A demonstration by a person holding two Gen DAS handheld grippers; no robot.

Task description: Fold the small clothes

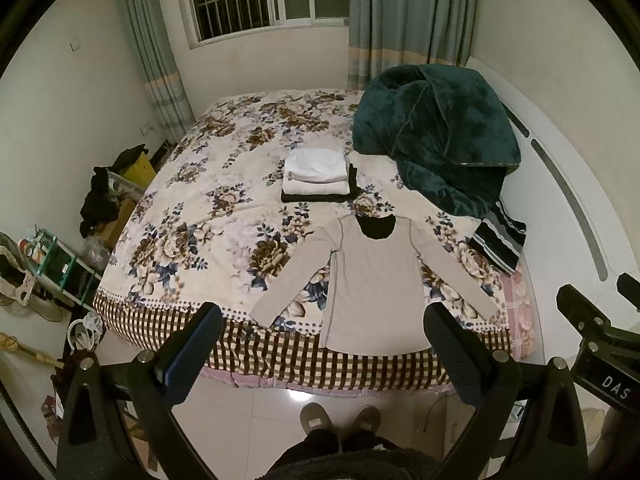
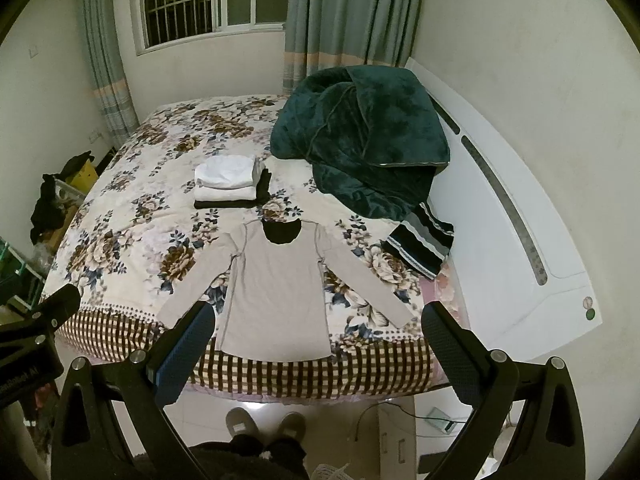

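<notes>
Shirt (image 1: 372, 280) lay flat w/ sleeves spread at bed (image 1: 224, 216) edge, ready for folding; both grippers, left (image 1: 322, 332) & right (image 2: 318, 330), hung above w/ jaws wide, empty.

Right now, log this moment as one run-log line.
left gripper: open, empty | right gripper: open, empty | beige shirt: flat, unfolded, near bed edge | folded stack: behind it

Bedspread (image 1: 208, 216) left of shirt (image 1: 372, 280) open; blanket (image 1: 436, 140), folded stack (image 1: 316, 178) crowd far side.
</notes>
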